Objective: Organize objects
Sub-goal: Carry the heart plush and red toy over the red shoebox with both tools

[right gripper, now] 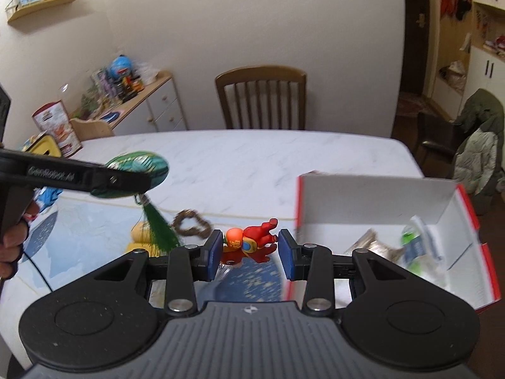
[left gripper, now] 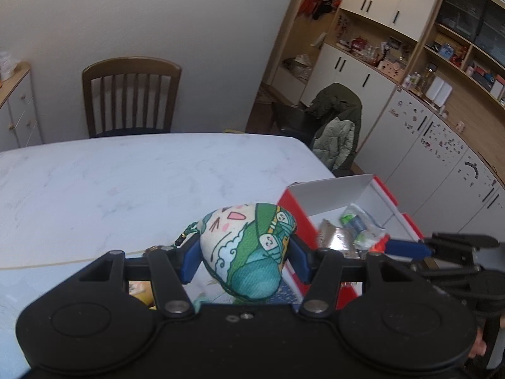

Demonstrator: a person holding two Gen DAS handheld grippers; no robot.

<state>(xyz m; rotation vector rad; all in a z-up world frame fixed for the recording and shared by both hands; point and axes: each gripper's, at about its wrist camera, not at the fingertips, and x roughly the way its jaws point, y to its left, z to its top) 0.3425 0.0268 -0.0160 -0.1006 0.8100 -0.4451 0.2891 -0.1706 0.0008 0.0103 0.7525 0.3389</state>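
My left gripper [left gripper: 244, 257] is shut on a padded fabric pouch [left gripper: 249, 249] with a green and teal cartoon print, held above the table. The pouch [right gripper: 135, 170] also shows in the right wrist view, with a green tassel [right gripper: 157, 227] hanging below it. My right gripper [right gripper: 249, 251] holds a red and orange toy figure [right gripper: 249, 243] between its blue pads, left of the box. The red and white cardboard box [right gripper: 372, 195] stands open at the right with wrappers [right gripper: 413, 246] inside; it also shows in the left wrist view [left gripper: 328, 192].
A white marble table [left gripper: 142, 173] carries a blue map-print mat [right gripper: 79, 237]. A brown bead bracelet [right gripper: 191, 222] and a yellow item [right gripper: 139, 237] lie on it. A wooden chair [right gripper: 262, 98] stands behind; a jacket-draped chair [left gripper: 337, 126] is at the right.
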